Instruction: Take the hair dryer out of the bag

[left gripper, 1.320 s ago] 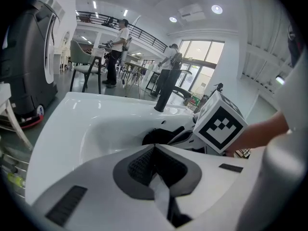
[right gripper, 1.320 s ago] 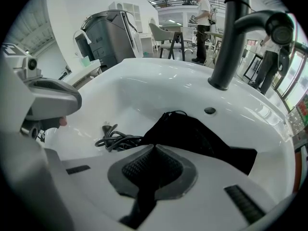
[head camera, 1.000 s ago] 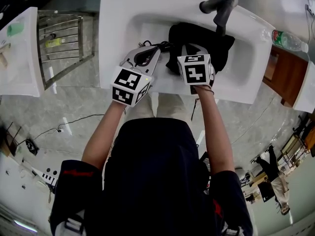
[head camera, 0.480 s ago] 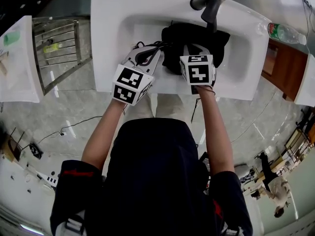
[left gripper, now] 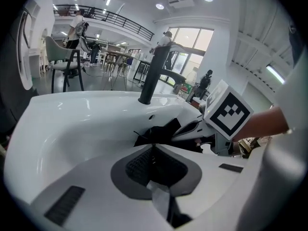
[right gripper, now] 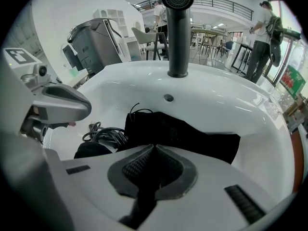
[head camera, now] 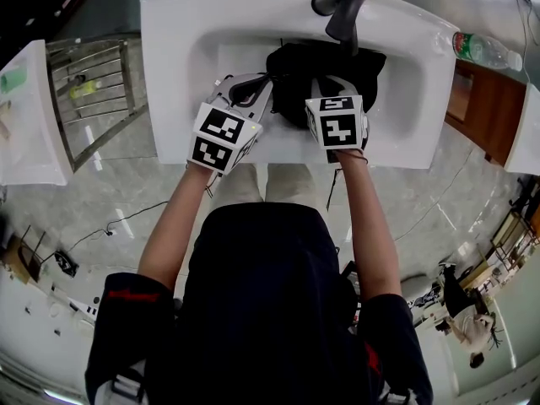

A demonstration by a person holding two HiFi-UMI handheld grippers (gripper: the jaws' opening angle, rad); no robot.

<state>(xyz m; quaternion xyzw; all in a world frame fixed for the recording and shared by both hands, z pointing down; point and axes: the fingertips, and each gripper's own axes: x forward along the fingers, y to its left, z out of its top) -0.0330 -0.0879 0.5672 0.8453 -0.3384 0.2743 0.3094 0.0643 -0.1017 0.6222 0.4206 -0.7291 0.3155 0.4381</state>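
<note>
A black bag (head camera: 295, 70) lies in the white sink (head camera: 169, 57) below the black faucet (head camera: 342, 2). A coil of black cord (head camera: 245, 91) sticks out at the bag's left side. My left gripper (head camera: 253, 91) is over that coil. Its jaws (left gripper: 154, 153) are shut on a grey strip and a dark piece that look like part of the cord bundle (right gripper: 103, 134). My right gripper (head camera: 329, 87) rests on the bag (right gripper: 183, 131), shut (right gripper: 154, 167) on a fold of its black fabric. The hair dryer's body is hidden.
A metal wire rack (head camera: 93, 91) and a white counter (head camera: 25, 125) stand to the left of the sink. On the right a green-labelled bottle (head camera: 485, 51) lies on a wooden cabinet (head camera: 481, 99). Cables trail on the stone floor (head camera: 126, 213).
Both grippers have shifted a little to the right across the basin, and the bag and cord came along with them. Both pairs of jaws stayed shut.
</note>
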